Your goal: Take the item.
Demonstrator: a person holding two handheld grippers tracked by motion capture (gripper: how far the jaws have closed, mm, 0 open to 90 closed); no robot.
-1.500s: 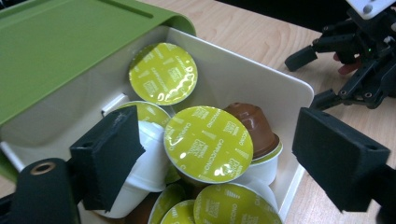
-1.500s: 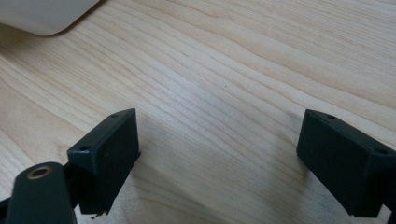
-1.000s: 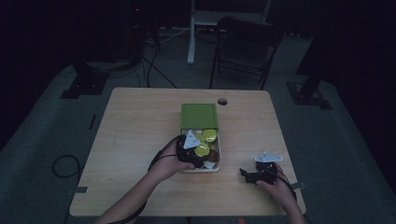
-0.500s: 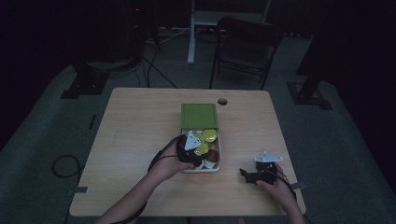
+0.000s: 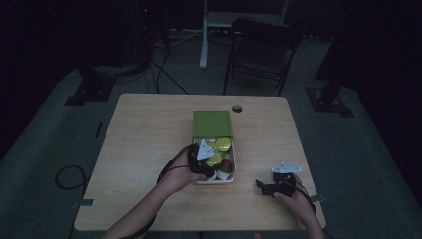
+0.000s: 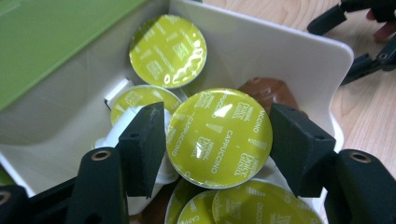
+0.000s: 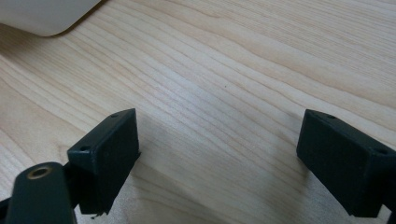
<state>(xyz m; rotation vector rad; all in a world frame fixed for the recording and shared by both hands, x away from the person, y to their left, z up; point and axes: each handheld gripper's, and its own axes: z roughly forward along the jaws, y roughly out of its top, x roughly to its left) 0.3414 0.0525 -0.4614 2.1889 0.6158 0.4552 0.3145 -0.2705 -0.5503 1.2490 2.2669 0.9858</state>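
White box sat near the middle of the wooden surface, its green lid slid back toward 12 o'clock so that the 6 o'clock half was uncovered. Inside the open half lay several coffee capsules with yellow-green foil tops, piled loosely and overlapping, some tilted. One brown capsule lay against the box wall at about 2 o'clock from the held one. Another foil-topped capsule lay further in, toward the lid edge, at 11 o'clock from the held one. More foil tops showed underneath at 6 o'clock and partly hidden at 9 o'clock.

Left gripper was down in the open half of the box, jaws closed against opposite edges of one capsule; the foil face printed "Cappuccino" was turned toward the camera. Jaws had just been closing, with that capsule between them. Held capsule was inside the box, above the others.

Right gripper rested on the bare surface at 4 o'clock from the box, well apart from it, jaws spread wide with nothing between them. A corner of the box showed at 11 o'clock in the right gripper view.
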